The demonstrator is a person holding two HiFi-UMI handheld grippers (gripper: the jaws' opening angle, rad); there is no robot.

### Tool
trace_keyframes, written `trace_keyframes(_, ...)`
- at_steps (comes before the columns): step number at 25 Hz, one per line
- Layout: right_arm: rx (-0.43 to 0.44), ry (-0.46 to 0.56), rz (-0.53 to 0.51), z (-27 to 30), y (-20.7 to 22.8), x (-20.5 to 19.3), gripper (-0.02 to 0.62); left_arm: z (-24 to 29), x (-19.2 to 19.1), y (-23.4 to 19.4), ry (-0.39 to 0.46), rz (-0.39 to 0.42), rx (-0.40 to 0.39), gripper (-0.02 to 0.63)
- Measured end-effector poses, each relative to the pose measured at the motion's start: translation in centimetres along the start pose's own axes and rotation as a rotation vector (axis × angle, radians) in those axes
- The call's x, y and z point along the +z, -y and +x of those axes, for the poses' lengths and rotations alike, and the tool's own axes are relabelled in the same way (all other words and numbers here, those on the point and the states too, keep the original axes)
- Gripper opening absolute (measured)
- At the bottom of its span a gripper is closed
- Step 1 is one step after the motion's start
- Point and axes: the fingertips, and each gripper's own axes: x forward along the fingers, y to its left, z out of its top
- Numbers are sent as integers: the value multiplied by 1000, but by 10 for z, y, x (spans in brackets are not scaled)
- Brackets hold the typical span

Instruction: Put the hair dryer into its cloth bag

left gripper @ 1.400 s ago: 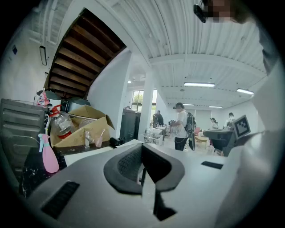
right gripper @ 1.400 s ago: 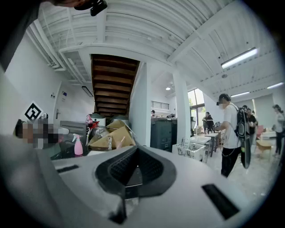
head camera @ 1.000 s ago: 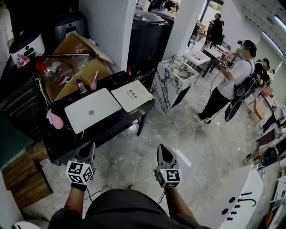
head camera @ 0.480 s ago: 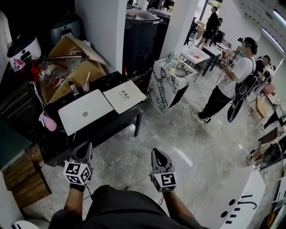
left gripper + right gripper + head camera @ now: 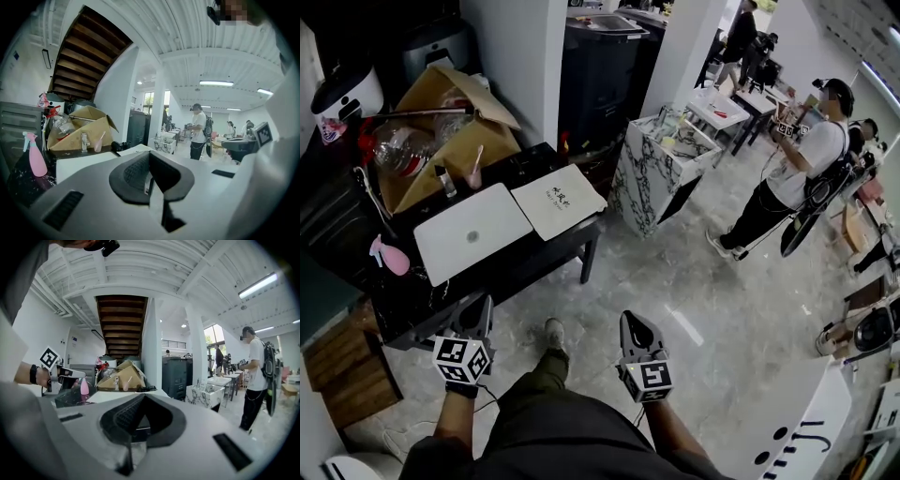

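Observation:
A black low table point(image 5: 546, 251) stands ahead and to the left. On it lie a white flat rectangle with a round mark point(image 5: 473, 234) and a white flat piece with dark print point(image 5: 558, 202), perhaps the cloth bag. Behind them, in the left gripper view, sits a small black thing point(image 5: 123, 146); I cannot tell whether it is the hair dryer. My left gripper point(image 5: 480, 307) hangs just short of the table's near edge, shut and empty point(image 5: 151, 180). My right gripper point(image 5: 631, 321) is over the floor to the right, also shut and empty point(image 5: 136, 425).
An open cardboard box point(image 5: 450, 131) with bottles sits at the table's back, and a pink spray bottle point(image 5: 389, 255) stands at its left end. A marble-patterned cabinet point(image 5: 661, 173) is to the right. A person point(image 5: 797, 178) stands further off. My foot point(image 5: 553, 333) is on the floor between the grippers.
I have stepped towards the table: one leg and foot now show between the grippers. Both grippers have come closer to the table's near edge and stay shut.

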Motion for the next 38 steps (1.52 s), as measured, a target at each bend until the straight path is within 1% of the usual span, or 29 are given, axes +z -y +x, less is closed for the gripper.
trace_keyframes(4, 1, -30, -24, 40, 25, -7, 0, 50, -6, -13, 4, -34, 3, 2)
trace_keyframes(7, -5, -39, -45, 81, 54, 0, 0, 101, -8, -24, 2, -57, -2, 2)
trace_keyframes(10, -16, -37, -84, 129, 86, 17, 0, 156, 2, -34, 6, -59, -17, 2)
trace_keyframes(13, -18, -27, -93, 181, 113, 42, 0, 207, 14, -46, -1, -54, -27, 2)
trace_keyframes(16, 3, -20, -94, 227, 128, 62, 1, 247, 23, -60, -14, -40, -24, 2)
trace_keyframes(20, 17, -21, -103, 282, 151, 75, 0, 291, 30, -73, -28, -42, -22, 2)
trace_keyframes(22, 30, -22, -100, 307, 160, 82, 0, 309, 32, -78, -37, -43, -15, 2)
trace_keyframes(25, 42, -23, -128, 341, 175, 91, 1, 332, 35, -85, -48, -57, -2, 2)
trace_keyframes(30, 79, -22, -146, 383, 188, 99, 0, 359, 39, -88, -66, -61, 16, 3)
trace_keyframes(34, 144, -30, -150, 410, 190, 96, 1, 369, 36, -88, -78, -73, 58, 2)
trace_keyframes(38, 236, -16, -157, 446, 195, 101, 0, 375, 38, -85, -75, -85, 143, 3)
